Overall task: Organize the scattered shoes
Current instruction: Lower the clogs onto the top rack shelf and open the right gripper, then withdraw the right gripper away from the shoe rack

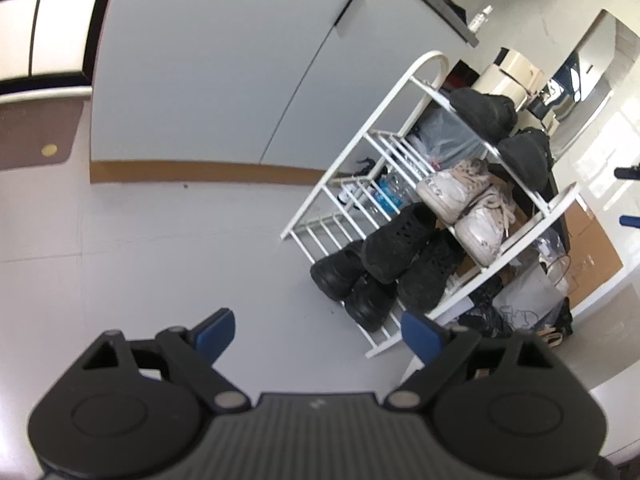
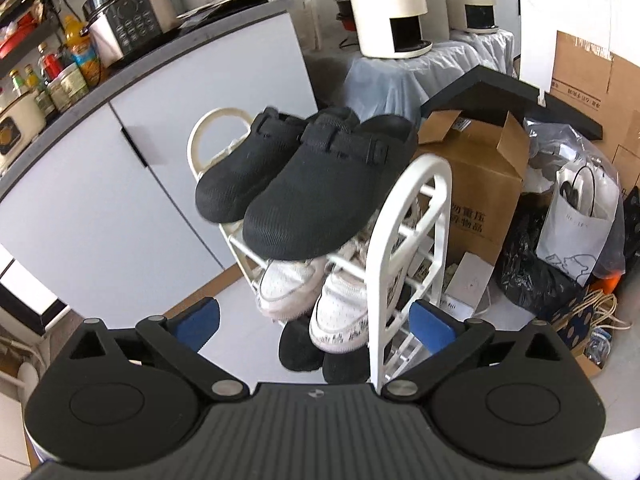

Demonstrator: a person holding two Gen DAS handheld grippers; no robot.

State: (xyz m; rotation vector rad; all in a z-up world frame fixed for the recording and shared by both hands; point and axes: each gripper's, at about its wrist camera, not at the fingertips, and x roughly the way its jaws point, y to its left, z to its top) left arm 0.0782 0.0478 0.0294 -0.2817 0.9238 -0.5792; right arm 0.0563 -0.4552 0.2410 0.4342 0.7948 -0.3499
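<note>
ahead of open r fingers [image 2: 434, 326]: clogs [image 2: 304, 184]

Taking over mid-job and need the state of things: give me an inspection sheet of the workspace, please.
Surface: pale floor, bare in front of the rack.
Job's things: white shoe rack; black clogs on top tier, white sneakers on middle tier, black shoes at the bottom.
Clutter: cardboard box, white paper bag, black plastic bag beside the rack.
Grippers: left gripper open, empty; right gripper open, empty.
Cables: nothing seen.
Surroundings: grey cabinet, rice cooker and bottles on its counter.
</note>
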